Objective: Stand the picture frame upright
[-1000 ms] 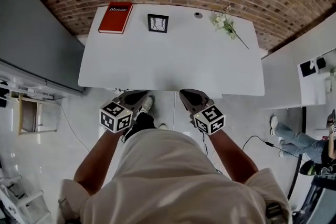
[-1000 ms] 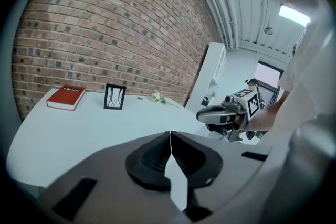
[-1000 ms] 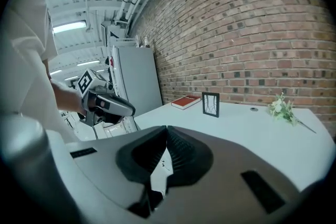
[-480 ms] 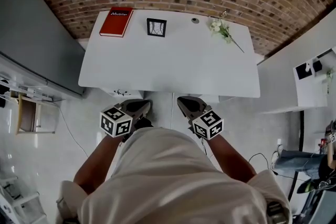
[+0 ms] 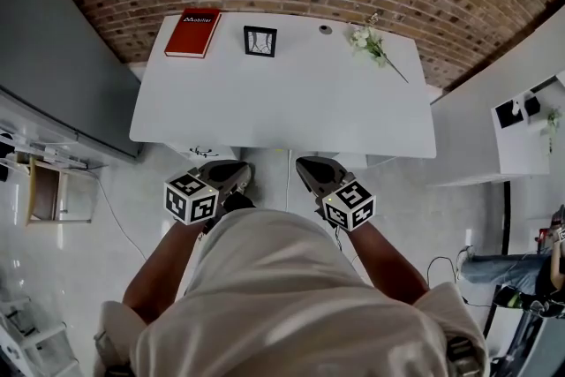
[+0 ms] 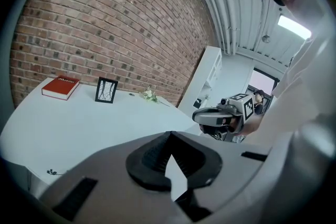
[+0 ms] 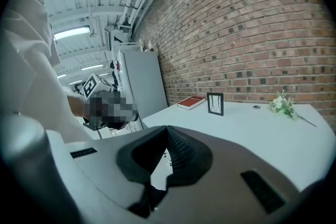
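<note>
The black picture frame (image 5: 259, 41) stands upright at the back of the white table (image 5: 282, 115), between a red book and a flower sprig. It also shows upright in the left gripper view (image 6: 106, 90) and the right gripper view (image 7: 215, 104). My left gripper (image 5: 235, 176) and right gripper (image 5: 308, 170) hang side by side in front of the table's near edge, close to the person's body and far from the frame. Both are shut with nothing in them; the left gripper's (image 6: 170, 136) pads meet, and so do the right gripper's (image 7: 167, 131).
A red book (image 5: 195, 33) lies at the table's back left. A flower sprig (image 5: 375, 46) and a small round cap (image 5: 326, 29) lie at the back right. A brick wall runs behind the table, with a grey panel (image 5: 53, 66) at left and a white cabinet (image 5: 525, 124) at right.
Both grippers have drawn back from the table's front edge toward the body and now hang below it. The frame has not moved.
</note>
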